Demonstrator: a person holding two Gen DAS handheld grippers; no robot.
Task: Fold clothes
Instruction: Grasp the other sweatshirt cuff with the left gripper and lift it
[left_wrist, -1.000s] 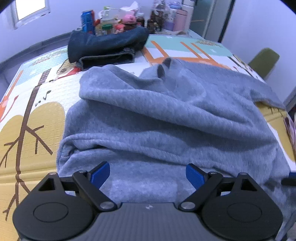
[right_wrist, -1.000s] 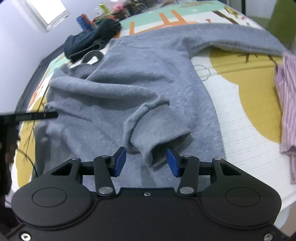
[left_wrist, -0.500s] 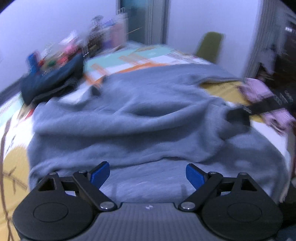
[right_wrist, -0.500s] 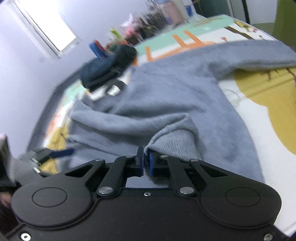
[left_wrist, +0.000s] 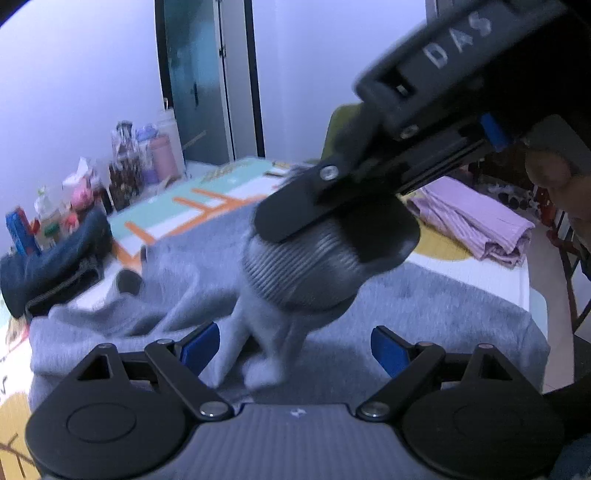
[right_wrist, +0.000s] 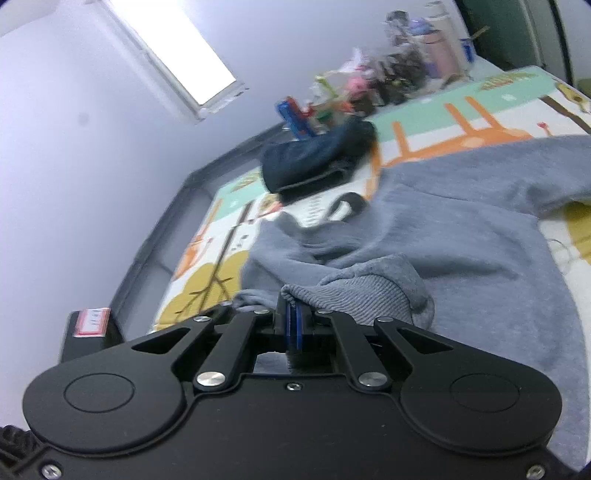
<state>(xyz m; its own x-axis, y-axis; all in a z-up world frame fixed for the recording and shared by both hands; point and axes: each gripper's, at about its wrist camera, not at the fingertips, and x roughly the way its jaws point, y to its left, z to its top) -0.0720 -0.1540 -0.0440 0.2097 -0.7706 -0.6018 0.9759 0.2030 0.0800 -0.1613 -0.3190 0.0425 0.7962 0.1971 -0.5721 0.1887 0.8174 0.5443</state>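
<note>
A grey sweatshirt (left_wrist: 424, 310) lies spread and rumpled on the patterned play mat (left_wrist: 229, 192). In the right wrist view my right gripper (right_wrist: 293, 326) is shut on the ribbed cuff (right_wrist: 354, 295) of one sleeve, and the sleeve rises off the sweatshirt body (right_wrist: 461, 240). From the left wrist view that cuff (left_wrist: 295, 273) hangs lifted under the right gripper's black housing (left_wrist: 424, 122), with the sleeve trailing down in front. My left gripper (left_wrist: 295, 350) is open just above the sweatshirt, the sleeve's lower part between its blue pads (left_wrist: 199, 347) without touching them.
Folded dark jeans (left_wrist: 48, 273) lie at the mat's far left, next to bottles and clutter (left_wrist: 122, 177) against the wall. A purple garment (left_wrist: 469, 221) sits at the right edge. A person's hand (left_wrist: 546, 173) grips the right tool. A grey raised border (right_wrist: 155, 236) runs along the mat.
My right gripper closed on the sleeve cuff and lifted it off the sweatshirt. The left view swung right and rolled; the right gripper now crosses its upper field.
</note>
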